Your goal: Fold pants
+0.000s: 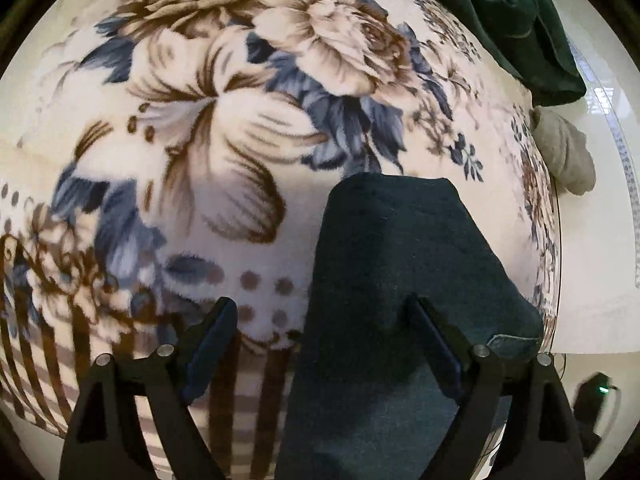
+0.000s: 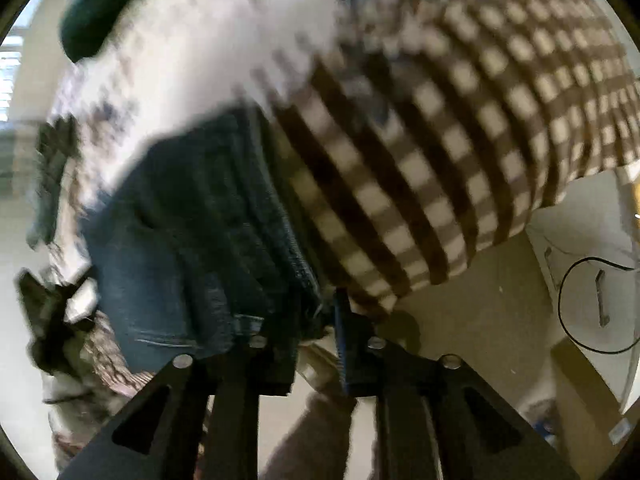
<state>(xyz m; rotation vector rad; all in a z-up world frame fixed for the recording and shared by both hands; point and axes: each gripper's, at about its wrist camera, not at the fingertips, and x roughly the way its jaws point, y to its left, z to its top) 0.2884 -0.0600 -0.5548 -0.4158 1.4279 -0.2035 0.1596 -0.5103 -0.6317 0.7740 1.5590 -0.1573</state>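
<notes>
Dark blue jeans (image 1: pixel 400 280) lie folded in a long strip on a floral blanket (image 1: pixel 200 140), running from the lower edge up to mid-frame. My left gripper (image 1: pixel 324 316) is open above the blanket, its right finger over the jeans and its left finger over bare blanket. In the blurred right wrist view the jeans (image 2: pixel 192 240) lie at the bed's checked edge (image 2: pixel 440 160). My right gripper (image 2: pixel 320 312) is nearly closed, with the jeans' edge between its fingers.
A dark green garment (image 1: pixel 512 20) lies at the blanket's far right corner, with a grey cloth (image 1: pixel 568 156) beside it. The bed edge drops to a pale floor (image 2: pixel 480 320), where a white box with a black cable (image 2: pixel 592 304) stands.
</notes>
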